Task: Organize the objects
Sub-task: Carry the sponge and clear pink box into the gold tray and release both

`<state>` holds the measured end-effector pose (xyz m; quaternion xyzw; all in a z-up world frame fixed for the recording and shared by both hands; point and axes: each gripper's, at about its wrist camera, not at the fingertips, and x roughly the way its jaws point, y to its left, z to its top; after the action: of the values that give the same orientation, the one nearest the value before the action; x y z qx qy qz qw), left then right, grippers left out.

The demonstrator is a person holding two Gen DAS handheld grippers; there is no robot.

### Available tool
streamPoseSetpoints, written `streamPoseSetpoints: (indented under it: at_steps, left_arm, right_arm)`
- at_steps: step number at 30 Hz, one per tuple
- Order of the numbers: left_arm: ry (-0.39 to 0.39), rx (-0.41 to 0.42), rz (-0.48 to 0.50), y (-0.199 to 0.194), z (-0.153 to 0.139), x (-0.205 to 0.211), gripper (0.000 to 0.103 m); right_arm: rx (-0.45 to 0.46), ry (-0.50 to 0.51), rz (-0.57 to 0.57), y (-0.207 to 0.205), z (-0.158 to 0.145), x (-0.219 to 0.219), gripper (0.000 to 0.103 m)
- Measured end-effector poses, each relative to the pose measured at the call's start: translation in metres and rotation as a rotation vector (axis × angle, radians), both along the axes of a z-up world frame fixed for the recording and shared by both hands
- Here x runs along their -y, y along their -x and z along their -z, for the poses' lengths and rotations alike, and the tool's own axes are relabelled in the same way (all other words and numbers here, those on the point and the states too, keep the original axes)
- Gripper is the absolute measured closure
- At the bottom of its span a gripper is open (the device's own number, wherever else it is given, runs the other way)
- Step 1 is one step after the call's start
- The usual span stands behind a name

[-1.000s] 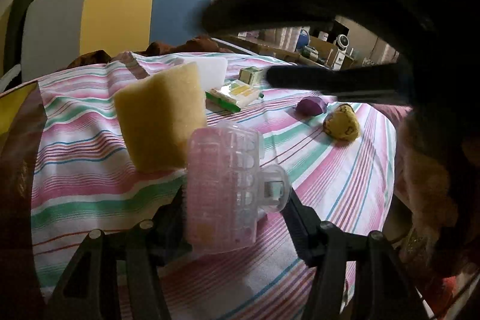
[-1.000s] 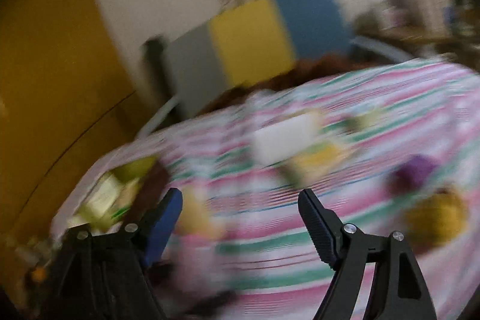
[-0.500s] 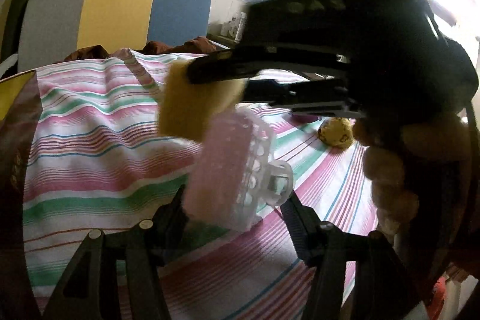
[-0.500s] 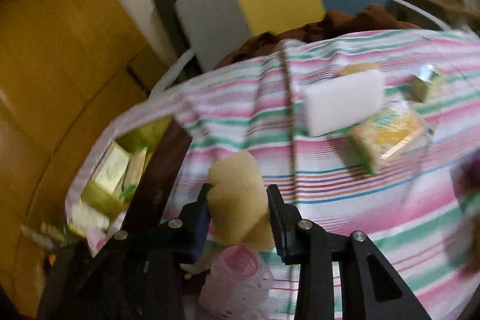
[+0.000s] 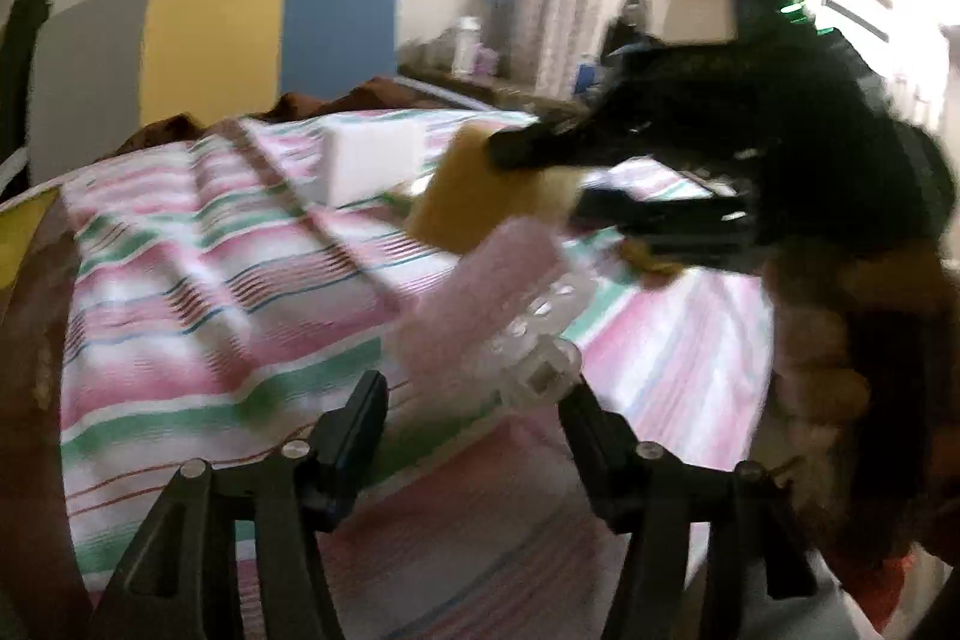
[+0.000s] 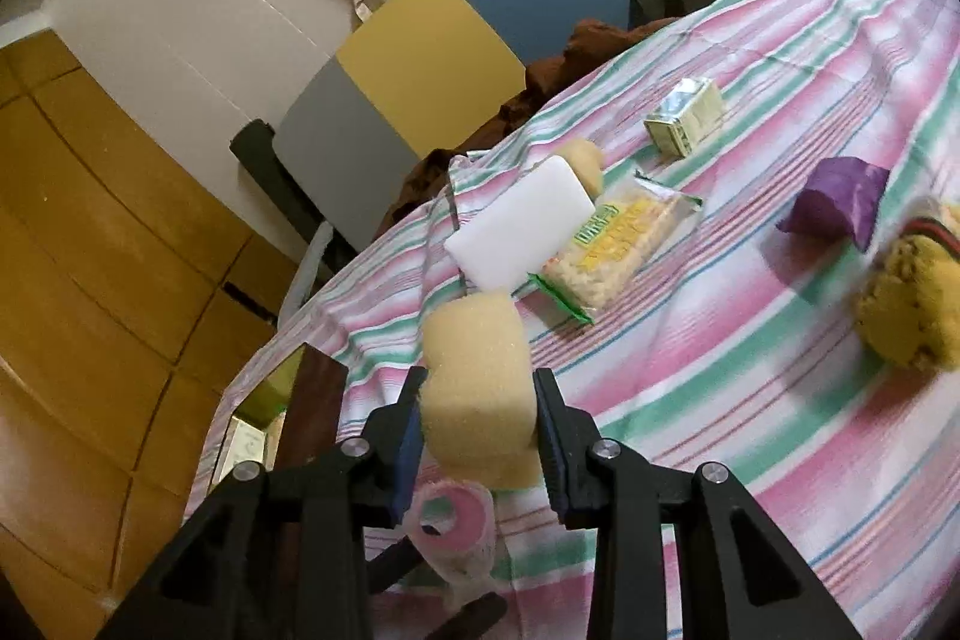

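The right hand-held gripper (image 6: 477, 415) is now holding the yellow sponge (image 6: 477, 388) clear of the striped tabletop (image 6: 750, 370). One second ago its fingers were wide and empty in a blurred view, and the sponge was standing on the cloth. Half a second ago the fingers were already closing on it. So the pick seems to be done, and I judge that the carrying step is starting.

The left hand-held gripper (image 5: 474, 400) is holding a pink hair roller (image 5: 486, 304), as it was before, but the roller is now leaning more to the right between the fingers, and the grip looks loose to me because this view is blurred by motion.

The right hand-held gripper is pointing down and forward over the tabletop, with the roller just below it. In the left view it is crossing from the right side, with the person's hand (image 5: 822, 376) behind it.

A brown box (image 6: 300, 400) with small packets inside is sitting at the left edge of the tabletop; probably the sponge is going there. The white block (image 6: 519, 223), the cracker packet (image 6: 618, 241) and the purple object (image 6: 840, 205) are not yet sorted.
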<state>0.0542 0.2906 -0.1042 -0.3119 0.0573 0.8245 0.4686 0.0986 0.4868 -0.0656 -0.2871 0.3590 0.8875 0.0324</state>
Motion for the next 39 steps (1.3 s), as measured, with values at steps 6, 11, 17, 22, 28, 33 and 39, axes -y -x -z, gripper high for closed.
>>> streamPoseSetpoints:
  at_steps: [6,11,17,22,28,33,39]
  left_arm:
    - [0.068,-0.121,0.076,-0.001,-0.021,-0.026,0.016]
    - [0.077,0.02,0.142,0.006,-0.002,-0.038,0.016]
    - [0.057,0.053,0.127,0.002,0.009,-0.038,0.036]
    - [0.041,0.081,0.142,-0.002,0.005,-0.03,0.038]
    - [0.009,0.125,0.127,-0.012,0.001,-0.009,0.038]
    - [-0.033,0.13,0.11,-0.02,-0.012,0.012,0.038]
    - [-0.073,0.124,0.065,-0.023,-0.029,0.042,0.038]
  right_arm:
    - [0.016,0.025,-0.004,-0.006,0.008,-0.001,0.069]
    - [0.02,0.064,0.003,-0.009,0.018,-0.007,0.069]
    - [0.022,0.072,0.021,-0.012,0.023,-0.011,0.069]
    - [0.021,0.089,0.039,-0.015,0.027,-0.016,0.069]
    - [-0.001,0.098,0.091,-0.024,0.025,-0.026,0.069]
    - [-0.017,0.103,0.085,-0.031,0.017,-0.023,0.069]
    - [-0.028,0.091,0.04,-0.034,0.009,0.001,0.069]
